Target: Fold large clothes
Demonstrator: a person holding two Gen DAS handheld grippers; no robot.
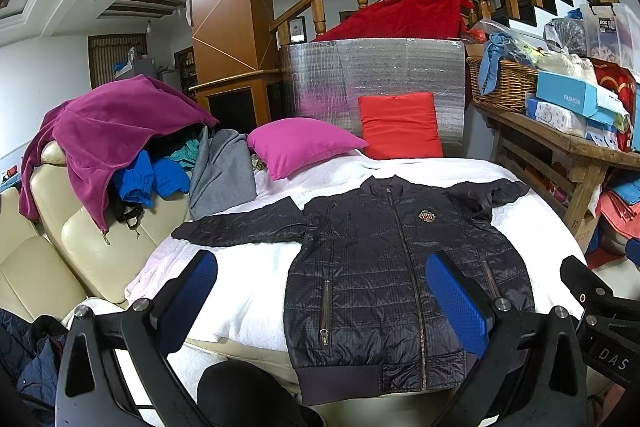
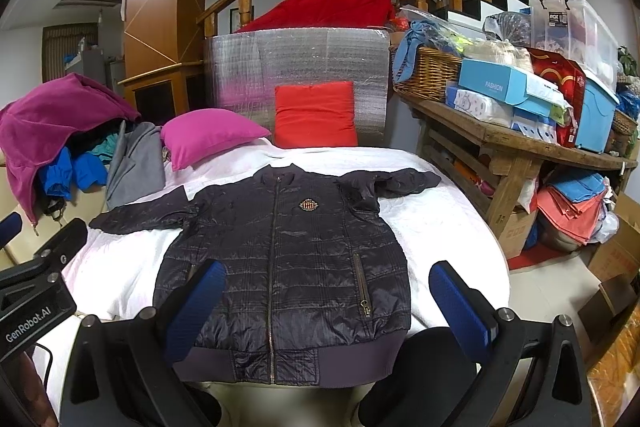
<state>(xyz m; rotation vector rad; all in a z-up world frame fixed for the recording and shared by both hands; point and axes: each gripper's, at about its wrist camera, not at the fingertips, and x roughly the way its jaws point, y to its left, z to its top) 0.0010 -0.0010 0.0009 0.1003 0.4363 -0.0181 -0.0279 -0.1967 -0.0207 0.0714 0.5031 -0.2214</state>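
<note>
A dark navy quilted jacket point(image 1: 384, 267) lies flat, front up and zipped, on a white blanket point(image 1: 248, 267), with both sleeves spread out to the sides. It also shows in the right wrist view point(image 2: 288, 251). My left gripper point(image 1: 320, 303) is open and empty, held above the jacket's hem and left side. My right gripper point(image 2: 326, 311) is open and empty, held above the jacket's lower right part. The white blanket shows in the right wrist view too point(image 2: 448, 227).
A magenta pillow point(image 1: 300, 145) and a red pillow point(image 1: 400, 127) lie beyond the jacket. A pile of clothes point(image 1: 120, 147) sits on the cream sofa point(image 1: 80, 247) at left. A cluttered wooden bench point(image 2: 520, 147) stands at right.
</note>
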